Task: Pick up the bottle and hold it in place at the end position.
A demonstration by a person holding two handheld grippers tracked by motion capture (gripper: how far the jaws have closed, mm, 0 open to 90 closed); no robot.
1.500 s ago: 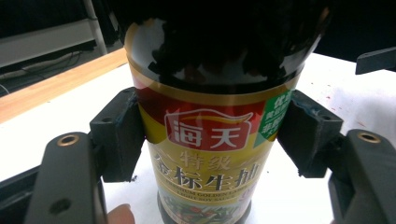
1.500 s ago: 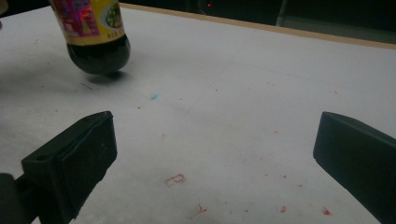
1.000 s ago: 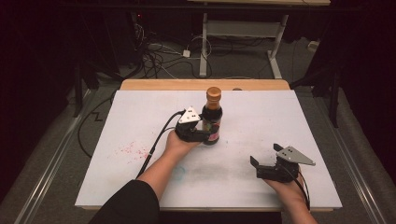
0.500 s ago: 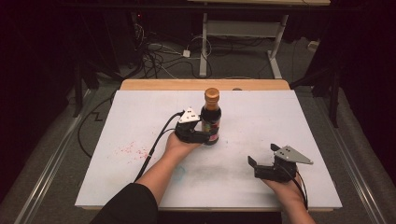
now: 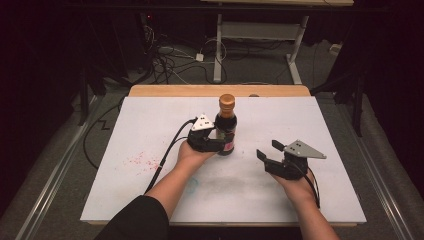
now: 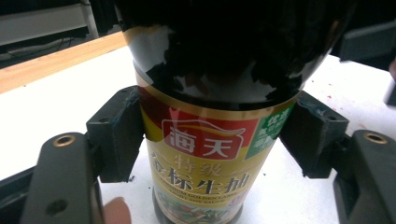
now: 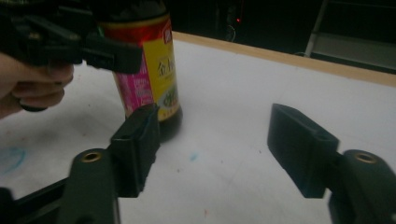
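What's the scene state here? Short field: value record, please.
surface: white board on a wooden table
object: dark sauce bottle, upright, gold cap on
left gripper: jaws on both sides of the bottle's label, pressing its sides
right gripper: open, nothing between jaws, to the right of the bottle
marks: red specks on the board, left of the left arm

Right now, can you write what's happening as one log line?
left tool: shut on sauce bottle | bottle: upright on white table | right tool: open, empty, beside bottle
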